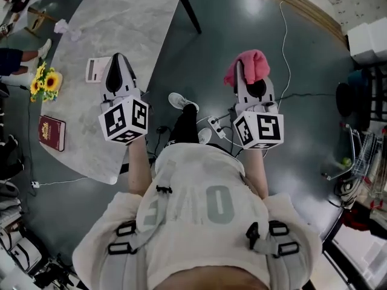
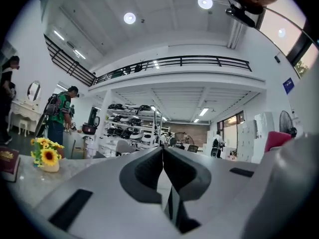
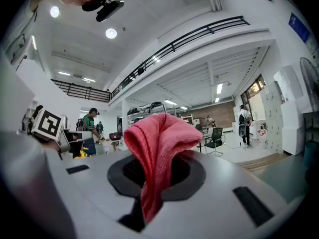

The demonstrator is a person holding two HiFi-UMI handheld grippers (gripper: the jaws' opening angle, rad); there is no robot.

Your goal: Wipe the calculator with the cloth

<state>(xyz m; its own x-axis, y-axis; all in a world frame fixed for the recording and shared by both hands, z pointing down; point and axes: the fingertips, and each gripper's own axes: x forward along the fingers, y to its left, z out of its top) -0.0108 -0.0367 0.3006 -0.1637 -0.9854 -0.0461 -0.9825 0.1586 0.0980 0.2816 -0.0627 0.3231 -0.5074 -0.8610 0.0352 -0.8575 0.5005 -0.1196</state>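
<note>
Top (image 1: 205, 216) closest. Right gripper (image 1: 244, 76) clenched on cloth (image 1: 251, 64), wad flopping past its fingers (image 1: 239, 84), over floor (image 1: 302, 119). Left gripper (image 2: 163, 153) clamped shut, empty. Calculator (image 1: 97, 69) on table (image 1: 139, 17), just left of its fingers. Risk imo: unpinned calculator skates off when wiped.

r gripper (image 3: 155, 180) jaws clamped on pink cloth (image 3: 158, 143), bunched upward.

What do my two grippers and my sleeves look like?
Both the left gripper and the right gripper are pale grey wedge-shaped shells with dark inner fingers. Each carries a white cube with black square markers. The sleeves are cream.
</note>
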